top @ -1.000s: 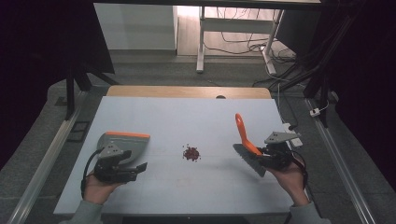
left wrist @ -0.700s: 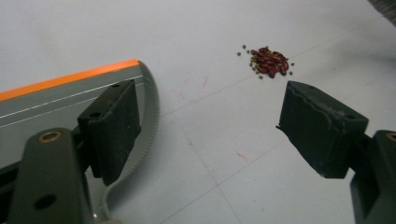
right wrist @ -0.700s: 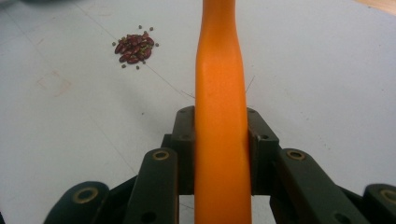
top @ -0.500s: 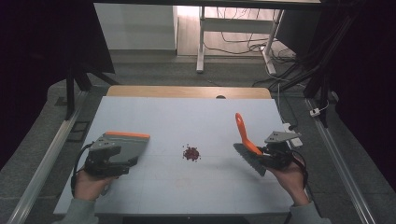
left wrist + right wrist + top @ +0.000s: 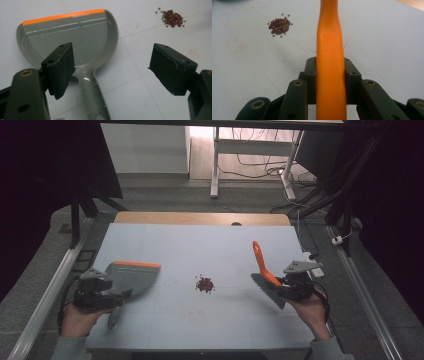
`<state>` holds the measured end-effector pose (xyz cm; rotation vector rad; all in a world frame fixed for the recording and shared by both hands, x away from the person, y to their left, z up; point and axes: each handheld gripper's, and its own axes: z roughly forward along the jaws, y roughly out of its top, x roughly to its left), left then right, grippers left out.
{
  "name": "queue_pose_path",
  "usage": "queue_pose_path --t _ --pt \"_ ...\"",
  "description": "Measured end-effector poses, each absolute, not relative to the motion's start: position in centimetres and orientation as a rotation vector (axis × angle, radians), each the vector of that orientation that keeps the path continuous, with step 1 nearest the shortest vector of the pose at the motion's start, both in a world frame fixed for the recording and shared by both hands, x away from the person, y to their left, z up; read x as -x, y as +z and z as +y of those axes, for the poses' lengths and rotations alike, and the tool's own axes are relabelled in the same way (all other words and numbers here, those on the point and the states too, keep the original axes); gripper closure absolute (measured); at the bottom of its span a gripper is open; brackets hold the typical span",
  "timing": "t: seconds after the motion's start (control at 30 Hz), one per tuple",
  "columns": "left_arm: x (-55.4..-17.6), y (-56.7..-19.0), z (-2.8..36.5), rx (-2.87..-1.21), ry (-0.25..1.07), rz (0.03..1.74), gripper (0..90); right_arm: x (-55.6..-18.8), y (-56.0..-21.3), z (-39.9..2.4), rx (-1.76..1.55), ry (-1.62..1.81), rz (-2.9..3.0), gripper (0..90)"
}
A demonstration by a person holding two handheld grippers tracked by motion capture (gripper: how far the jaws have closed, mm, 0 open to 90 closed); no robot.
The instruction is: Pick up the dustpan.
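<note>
Left tool gapes, dustpan handle by one pad.

tool clamps an orange brush handle; beans lie upper left.

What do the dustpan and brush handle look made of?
Dustpan: looks like moulded grey plastic, semi-gloss, with soft highlights and moulded ridge lines; the orange lip reads as a softer rubbery strip, though that is a guess. Brush handle: smooth orange plastic, satin sheen, one-piece contoured shape, clamped in the right gripper. Bristles look dark and synthetic; too small to be sure.
</note>
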<state>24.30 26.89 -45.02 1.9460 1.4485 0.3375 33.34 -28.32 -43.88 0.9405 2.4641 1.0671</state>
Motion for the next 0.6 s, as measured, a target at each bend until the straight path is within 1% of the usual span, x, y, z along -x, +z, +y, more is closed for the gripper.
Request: queue_pose_path --t 0.27,0.4,0.6 --pt "-24.3 -46.2 28.8 -1.943 0.292 1.530 21.0 -33.4 -44.1 -28.3 -0.945 1.058 2.466 70.4" --pt "-24.6 -47.2 29.0 -1.950 0.221 1.544 20.2 -33.4 -44.3 -28.2 -0.945 1.042 2.472 70.4" --pt "-24.8 -48.4 29.2 -1.953 0.175 1.605 18.7 -33.4 -44.4 -28.1 -0.945 1.039 2.476 70.4"
